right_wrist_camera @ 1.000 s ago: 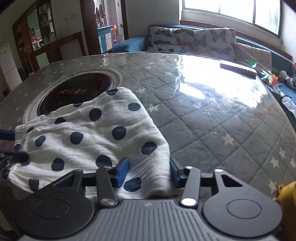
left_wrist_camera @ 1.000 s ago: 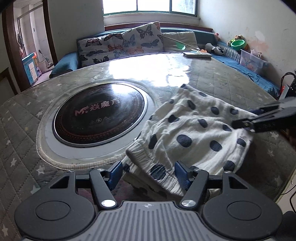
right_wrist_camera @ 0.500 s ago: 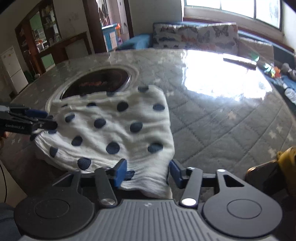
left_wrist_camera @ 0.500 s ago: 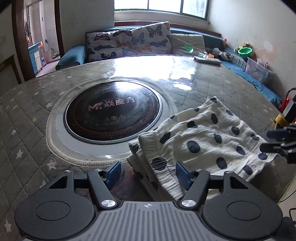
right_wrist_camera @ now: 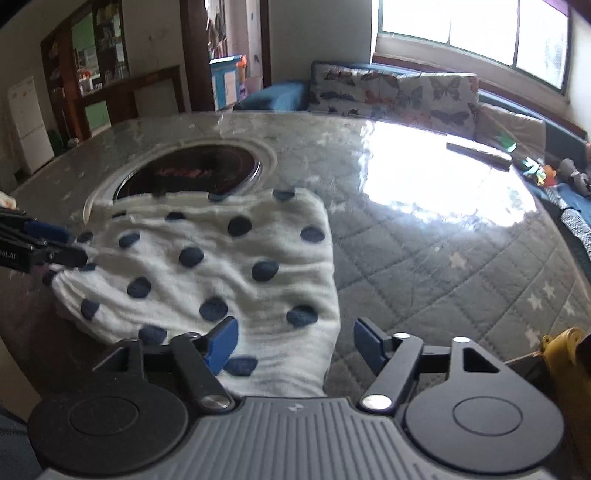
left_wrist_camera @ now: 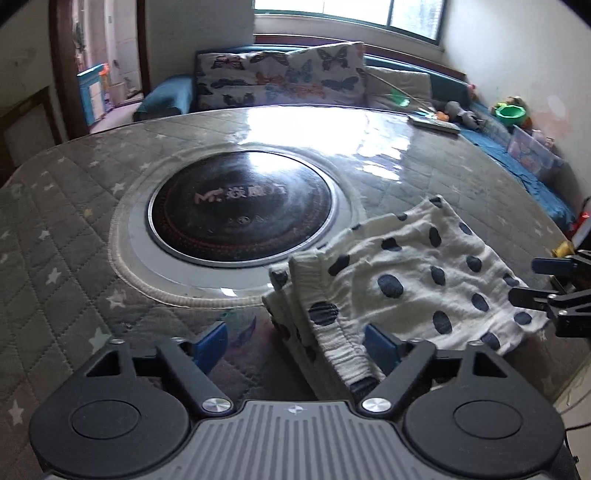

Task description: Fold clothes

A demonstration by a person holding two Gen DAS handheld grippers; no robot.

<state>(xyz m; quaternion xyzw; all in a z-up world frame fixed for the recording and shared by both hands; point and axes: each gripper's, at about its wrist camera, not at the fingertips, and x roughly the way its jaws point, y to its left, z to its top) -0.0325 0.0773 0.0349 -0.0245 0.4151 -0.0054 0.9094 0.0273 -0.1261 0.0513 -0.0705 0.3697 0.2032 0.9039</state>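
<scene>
Both the left gripper point(left_wrist_camera: 295, 341) and right gripper point(right_wrist_camera: 293, 341) hover wide open and empty at opposite ends of the folded polka-dot garment point(left_wrist_camera: 410, 280), lying on the quilted table point(left_wrist_camera: 66, 236) beside the induction hob point(left_wrist_camera: 240, 218), apparently released.

A window point(left_wrist_camera: 354, 14) at the top lights a butterfly-cushioned sofa point(left_wrist_camera: 284, 85); a doorway point(left_wrist_camera: 107, 74) opens at upper left.

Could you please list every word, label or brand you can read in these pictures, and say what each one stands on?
"Mr." followed by Chinese characters too blurred to read: on the black round cooktop set into the table.
"AI", the end of a cut-off label: on the left gripper at the edge of the right wrist view.
Smaller marks lower on the cooktop: too blurred.
</scene>
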